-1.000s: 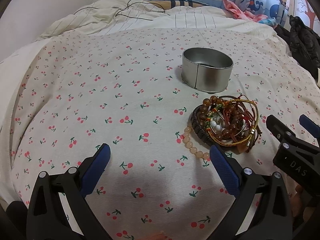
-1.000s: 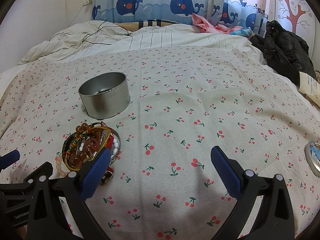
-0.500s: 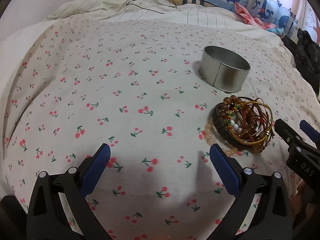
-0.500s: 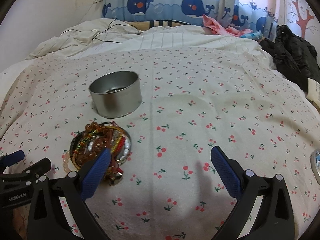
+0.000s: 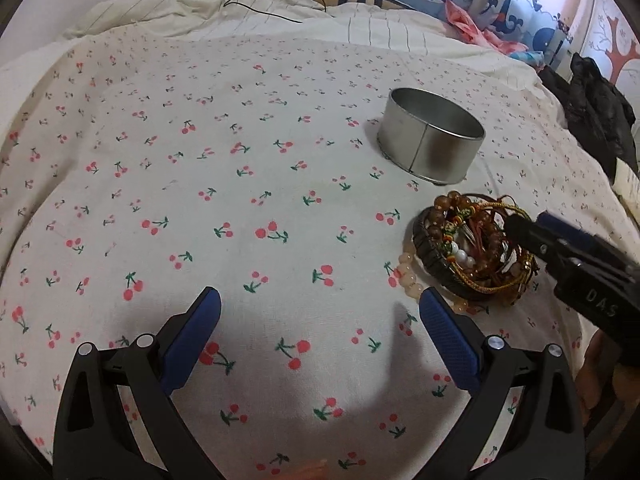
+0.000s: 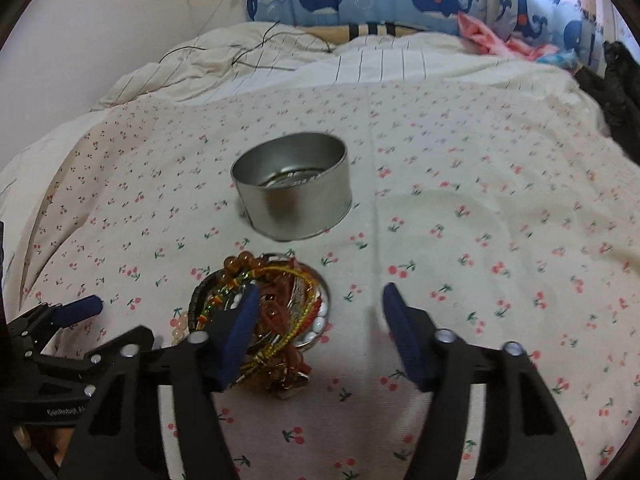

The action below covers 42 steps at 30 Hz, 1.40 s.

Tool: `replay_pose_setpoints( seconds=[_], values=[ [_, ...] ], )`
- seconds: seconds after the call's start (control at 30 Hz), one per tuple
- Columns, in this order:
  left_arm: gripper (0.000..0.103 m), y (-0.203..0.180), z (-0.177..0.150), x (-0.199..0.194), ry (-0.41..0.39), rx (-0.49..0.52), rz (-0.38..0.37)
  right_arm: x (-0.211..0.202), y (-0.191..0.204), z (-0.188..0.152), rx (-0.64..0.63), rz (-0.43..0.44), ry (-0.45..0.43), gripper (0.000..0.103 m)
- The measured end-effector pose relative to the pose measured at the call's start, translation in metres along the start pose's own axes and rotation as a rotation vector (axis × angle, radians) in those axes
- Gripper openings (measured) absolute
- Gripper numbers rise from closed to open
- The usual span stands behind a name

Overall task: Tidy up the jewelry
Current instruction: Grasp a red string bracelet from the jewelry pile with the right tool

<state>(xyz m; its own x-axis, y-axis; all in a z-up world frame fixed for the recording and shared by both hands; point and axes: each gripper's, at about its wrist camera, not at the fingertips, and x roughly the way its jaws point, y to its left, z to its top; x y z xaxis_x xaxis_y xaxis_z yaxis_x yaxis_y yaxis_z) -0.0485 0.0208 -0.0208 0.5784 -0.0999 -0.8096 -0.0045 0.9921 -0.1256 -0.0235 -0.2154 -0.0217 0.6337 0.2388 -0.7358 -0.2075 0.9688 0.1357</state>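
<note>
The jewelry pile (image 6: 260,312) sits heaped on a shallow round dish on the bed (image 5: 240,200), just in front of the single open metal tin (image 6: 292,196), and the right gripper (image 6: 316,328) is working into it: its jaws are closing, roughly half spread, with the left pad over the tangle, the right pad over bare sheet, and some of the pile between them, nothing pinched yet. In the left wrist view the same gripper comes in from the right, tips over the far side of the heap (image 5: 476,252). The left gripper (image 5: 320,328) hangs wide and empty above the cherry-print cover, its right finger just beside a peach bead strand (image 5: 408,276) that trails off the dish. To do this well, I'd say aim for one piece rather than the whole knot: catch a top strand such as the yellow cord bracelet (image 6: 296,312), then lift gently to see what comes along, since cords and beads are interlaced and may snag. The tin looks like the likely destination. The count: one tin, one dish, two grippers, one trailing peach strand, one amber bead bracelet (image 5: 452,204) on top; the remaining pieces are too tangled to number.
</note>
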Motion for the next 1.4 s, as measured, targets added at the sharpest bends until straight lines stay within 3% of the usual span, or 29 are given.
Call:
replay_pose_setpoints(
  seconds=[0.1, 0.2, 0.27, 0.37, 0.77, 0.9, 1.13, 1.2, 1.23, 1.27, 1.3, 1.4],
  values=[
    [0.096, 0.005, 0.000, 0.002, -0.005, -0.017, -0.022, 0.002, -0.004, 0.000, 0.025, 0.028, 0.008, 0.049],
    [0.096, 0.006, 0.000, 0.004, -0.005, -0.021, -0.028, 0.004, -0.008, -0.001, 0.057, 0.082, 0.020, 0.033],
    [0.096, 0.006, 0.000, 0.003, -0.010, -0.014, -0.028, 0.005, -0.010, -0.001, 0.075, 0.124, 0.025, 0.015],
    [0.095, 0.005, -0.002, 0.004, -0.011, -0.006, -0.029, -0.003, -0.009, 0.000, 0.069, 0.119, -0.008, 0.007],
    [0.096, 0.001, -0.006, 0.016, 0.030, 0.031, -0.007, -0.019, -0.020, 0.004, 0.109, 0.192, -0.021, 0.005],
    [0.096, 0.001, -0.006, 0.017, 0.025, 0.031, -0.007, -0.013, -0.023, 0.005, 0.097, 0.177, 0.025, 0.005],
    [0.096, 0.000, -0.007, 0.018, 0.012, 0.048, 0.006, -0.026, -0.033, 0.008, 0.134, 0.216, -0.003, 0.005],
    [0.096, -0.001, -0.008, 0.018, 0.009, 0.049, 0.009, -0.019, -0.032, 0.009, 0.092, 0.178, 0.059, 0.007],
    [0.096, -0.002, -0.008, 0.018, 0.007, 0.051, 0.012, -0.016, -0.035, 0.008, 0.085, 0.157, 0.070, 0.024],
    [0.096, -0.003, -0.008, 0.019, 0.006, 0.053, 0.015, -0.014, -0.038, 0.007, 0.083, 0.124, 0.067, 0.055],
    [0.096, -0.003, -0.008, 0.019, 0.005, 0.055, 0.018, -0.016, -0.041, 0.007, 0.086, 0.096, 0.046, 0.062],
    [0.096, -0.003, -0.009, 0.019, 0.003, 0.057, 0.021, -0.023, -0.038, 0.015, 0.040, 0.100, 0.004, 0.065]
  ],
)
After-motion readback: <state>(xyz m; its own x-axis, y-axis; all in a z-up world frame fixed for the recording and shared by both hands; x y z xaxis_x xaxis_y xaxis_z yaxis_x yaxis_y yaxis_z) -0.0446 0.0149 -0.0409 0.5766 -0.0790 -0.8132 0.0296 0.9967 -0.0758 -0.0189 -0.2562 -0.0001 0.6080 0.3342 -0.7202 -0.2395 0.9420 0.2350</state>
